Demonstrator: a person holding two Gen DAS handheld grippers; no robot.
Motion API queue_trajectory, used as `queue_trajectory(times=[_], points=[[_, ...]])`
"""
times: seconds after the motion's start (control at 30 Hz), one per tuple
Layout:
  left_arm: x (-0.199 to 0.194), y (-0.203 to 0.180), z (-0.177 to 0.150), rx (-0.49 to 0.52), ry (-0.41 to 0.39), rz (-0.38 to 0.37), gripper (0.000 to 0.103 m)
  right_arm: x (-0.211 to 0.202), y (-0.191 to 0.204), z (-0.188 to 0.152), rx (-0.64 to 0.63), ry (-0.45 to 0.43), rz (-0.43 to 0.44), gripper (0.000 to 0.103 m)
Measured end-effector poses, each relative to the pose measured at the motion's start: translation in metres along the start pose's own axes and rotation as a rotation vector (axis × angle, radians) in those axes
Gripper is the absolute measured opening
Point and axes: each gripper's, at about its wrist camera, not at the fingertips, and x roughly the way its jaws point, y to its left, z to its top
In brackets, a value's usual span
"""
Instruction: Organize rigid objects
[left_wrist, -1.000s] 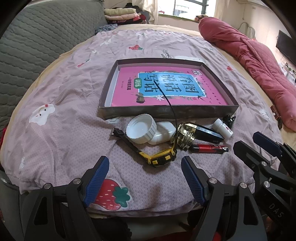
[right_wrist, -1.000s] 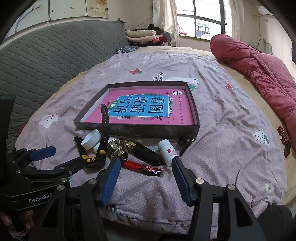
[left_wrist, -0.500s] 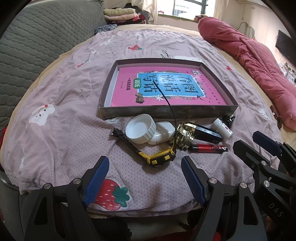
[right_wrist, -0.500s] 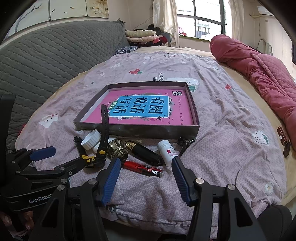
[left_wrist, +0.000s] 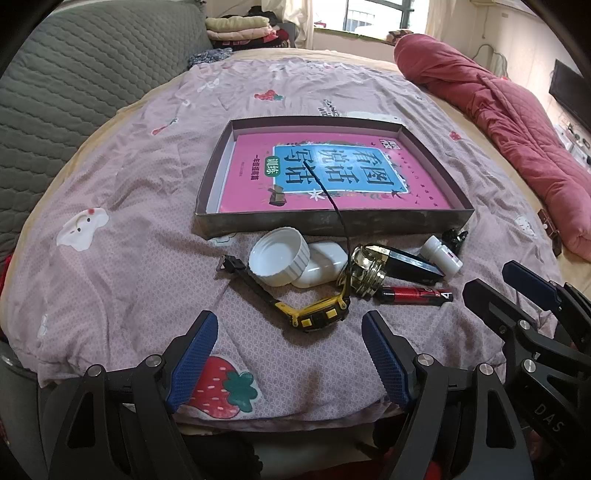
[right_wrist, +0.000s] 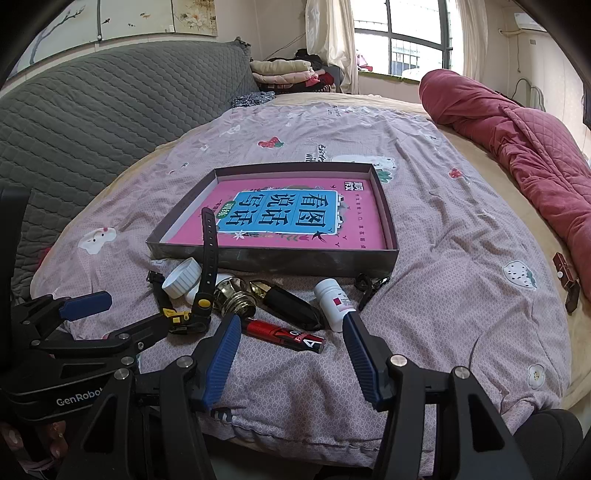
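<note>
both tools hover at the near edge of the bed (left_wrist: 110, 229), nothing picked yet. the left hand-held gripper (left_wrist: 288, 354) has its blue pads spread wide and empty, lined up on the yellow-and-black watch (left_wrist: 317, 314). the right hand-held gripper (right_wrist: 291, 350) is spread just as wide and empty, with the red marker (right_wrist: 284, 334) between its tips.

the clutter sits in a tight row just in front of the shallow box (left_wrist: 332, 223), which already has a pink book (left_wrist: 332, 173) flat inside. white cap (left_wrist: 279, 256) leans on a white case (left_wrist: 325, 264), then the gold-collared black bottle (left_wrist: 391, 264), the small white pill bottle (right_wrist: 332, 301) and a black clip (right_wrist: 371, 284) by the box wall.

handling call: all of it looks light. the watch body is stiff but its strap is floppy and stands up over the box rim, so pinch the case, not the strap. the marker is round and likely slick; take it mid-barrel, across its length. the bottle looks like glass, so go gently around its body.
</note>
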Motion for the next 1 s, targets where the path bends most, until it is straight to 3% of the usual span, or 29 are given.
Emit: queue_trajectory(times=[0.57, 1.0], points=[[0.003, 0.011, 0.001, -0.028, 0.008, -0.016, 0.081, -0.002, -0.010, 0.002, 0.026, -0.009, -0.015, 0.057], [0.005, 0.018, 0.002, -0.042, 0.016, -0.098, 0.081, -0.003, -0.021, 0.003, 0.059, -0.015, -0.030, 0.057]])
